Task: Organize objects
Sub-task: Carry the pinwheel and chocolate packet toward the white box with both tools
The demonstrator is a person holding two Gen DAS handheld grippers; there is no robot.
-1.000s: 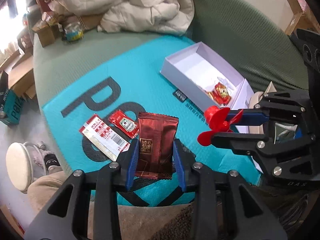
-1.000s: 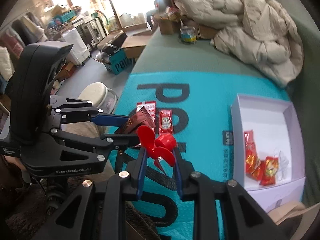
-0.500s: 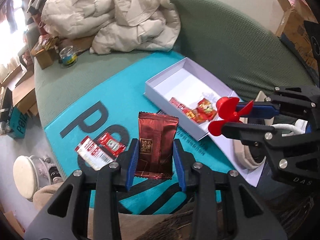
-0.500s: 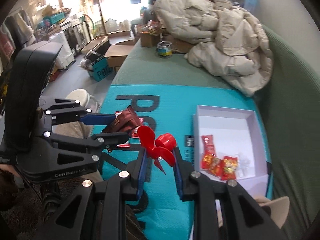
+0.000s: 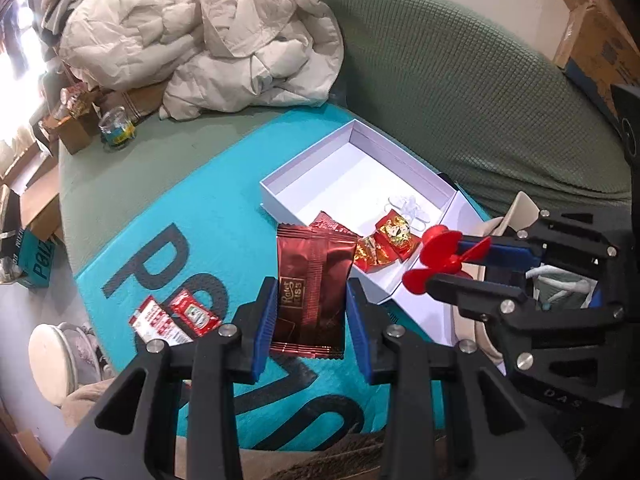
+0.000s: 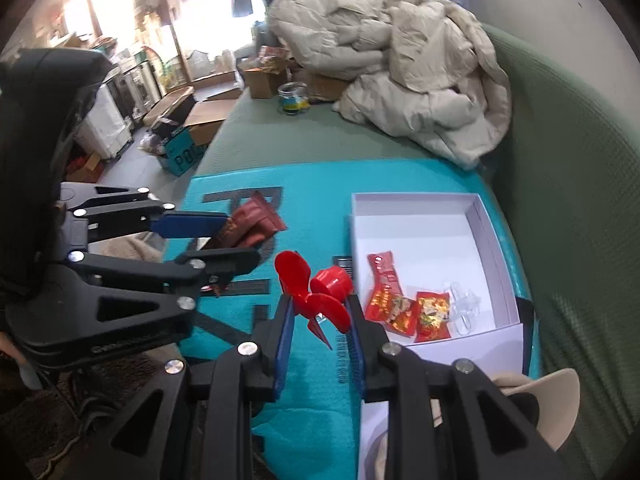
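Left to right: the left gripper [image 5: 308,320] has its jaws clamped on the side edges of a dark red snack packet [image 5: 314,288], which stands upright between them, clear of the teal mat [image 5: 224,216]; two small red sachets [image 5: 176,316] lie on the mat beyond the left jaw, not yet collected; the white box [image 5: 320,168] sits ahead and right of these jaws, with a few red-and-gold sweets [image 5: 384,244] in its near corner; the right gripper [image 6: 320,316] has its jaws closed on a red propeller [image 6: 316,292], with the box just right of its right jaw. To do this step well, in my judgement, carry each piece fully over the box wall before letting go, lower close to the bare floor beyond the sweets, and release one hand at a time so the grippers do not collide; the foil packet may slip, so keep it upright.
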